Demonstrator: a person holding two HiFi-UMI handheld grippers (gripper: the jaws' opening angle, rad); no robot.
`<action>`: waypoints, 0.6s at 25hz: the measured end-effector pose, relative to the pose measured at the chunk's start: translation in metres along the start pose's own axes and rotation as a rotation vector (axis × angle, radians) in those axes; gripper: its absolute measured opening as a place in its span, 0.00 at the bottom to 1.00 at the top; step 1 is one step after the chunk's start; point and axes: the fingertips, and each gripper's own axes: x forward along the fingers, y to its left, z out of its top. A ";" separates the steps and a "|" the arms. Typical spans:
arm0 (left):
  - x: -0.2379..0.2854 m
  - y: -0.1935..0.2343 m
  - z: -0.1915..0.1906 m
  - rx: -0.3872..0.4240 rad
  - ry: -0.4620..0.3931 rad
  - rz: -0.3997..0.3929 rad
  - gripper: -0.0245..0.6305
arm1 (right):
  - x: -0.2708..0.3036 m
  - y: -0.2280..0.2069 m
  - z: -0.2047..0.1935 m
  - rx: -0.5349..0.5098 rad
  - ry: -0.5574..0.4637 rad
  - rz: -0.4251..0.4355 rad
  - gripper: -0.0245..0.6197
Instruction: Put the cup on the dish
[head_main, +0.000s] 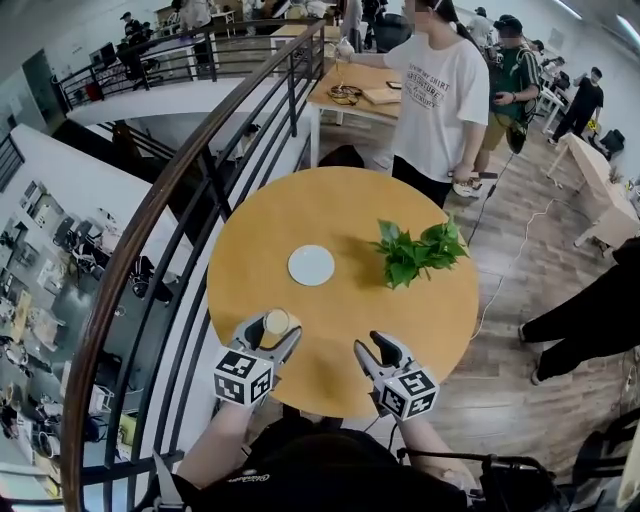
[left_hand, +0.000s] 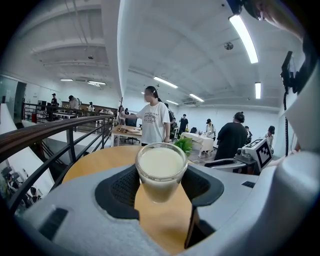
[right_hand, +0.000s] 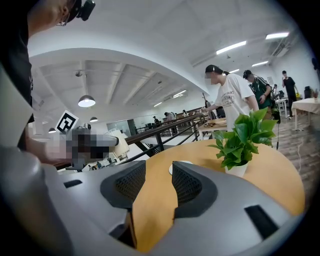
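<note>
The cup (left_hand: 161, 169), a small clear glass filled with a pale creamy liquid, is gripped between the pads of the left gripper (head_main: 273, 326), which are closed against its sides. It is held short of the dish (head_main: 311, 265), on the person's side of it, over the round wooden tabletop (head_main: 330, 205). The step in hand is judged to be the carry. Next, the cup needs to be taken forward to the dish, kept upright, and lowered onto its middle before release.

The right gripper (head_main: 375, 346) is held with its jaws apart and nothing between them. The contact on the cup is shown only in the left gripper view. The dish is absent there but is seen in the head view, with a potted plant (head_main: 415, 250) to its right.
</note>
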 end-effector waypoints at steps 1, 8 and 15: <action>0.001 0.002 0.002 0.008 -0.002 -0.003 0.44 | 0.003 0.000 0.002 -0.005 -0.001 -0.003 0.27; 0.012 0.020 0.006 0.014 0.016 -0.028 0.44 | 0.026 0.000 0.013 -0.033 0.000 -0.017 0.27; 0.025 0.038 -0.005 -0.001 0.045 -0.040 0.44 | 0.046 -0.003 -0.001 -0.006 0.040 -0.027 0.27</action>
